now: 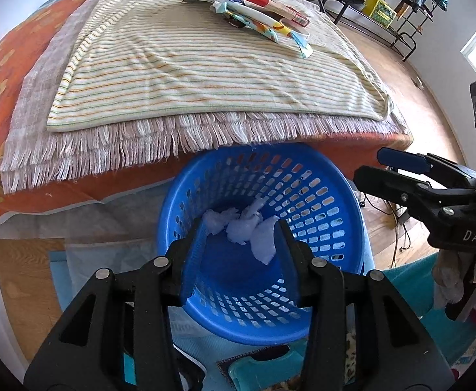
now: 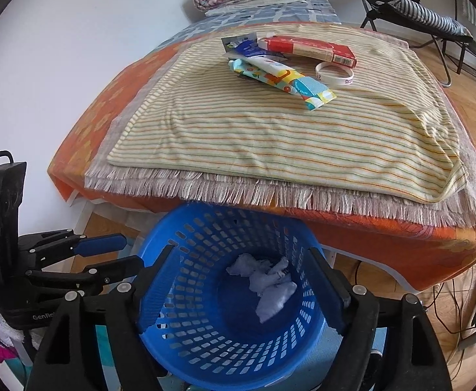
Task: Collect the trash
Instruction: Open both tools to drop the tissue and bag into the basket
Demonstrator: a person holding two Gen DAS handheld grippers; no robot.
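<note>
With the blue basket (image 2: pixel 231 296) as our landmark, we hold the left gripper (image 1: pixel 241 257) over its left side, jaws partly open with nothing pinched; crumpled white tissue (image 2: pixel 264 282) already lies on its bottom. Over its right side the right gripper (image 2: pixel 238 288) stands with jaws wide and empty. Beyond the basket, up on the striped cloth (image 2: pixel 270 137), wait the wrappers (image 2: pixel 283 79), red box (image 2: pixel 306 49) and white ring (image 2: pixel 334 75). We should lift clear of the rim before reaching, and take one piece per gripper.
</note>
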